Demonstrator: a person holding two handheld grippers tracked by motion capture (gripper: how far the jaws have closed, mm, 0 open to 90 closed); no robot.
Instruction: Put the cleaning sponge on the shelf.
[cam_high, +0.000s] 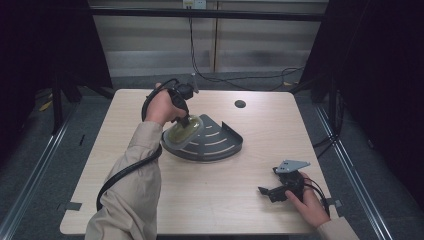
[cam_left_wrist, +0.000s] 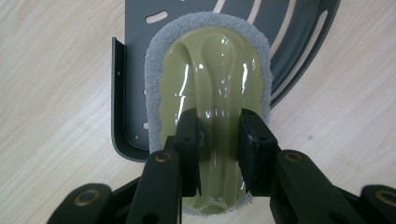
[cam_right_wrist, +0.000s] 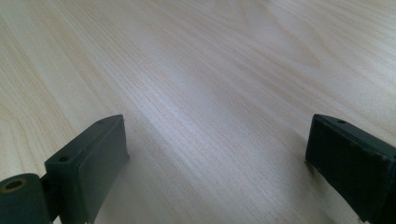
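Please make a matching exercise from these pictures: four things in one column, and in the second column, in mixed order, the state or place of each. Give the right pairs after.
Things:
1. left tool
2. right tool
3. scrub pad
4. grey rack

States or places:
A. open, low over bare wood at the table's near right
B. lies on the table, slotted, with a raised rim
C. shut on a glossy olive handle
D. grey fuzzy edge, resting on the rack

Pairs: 1-C, 2-A, 3-D, 4-B
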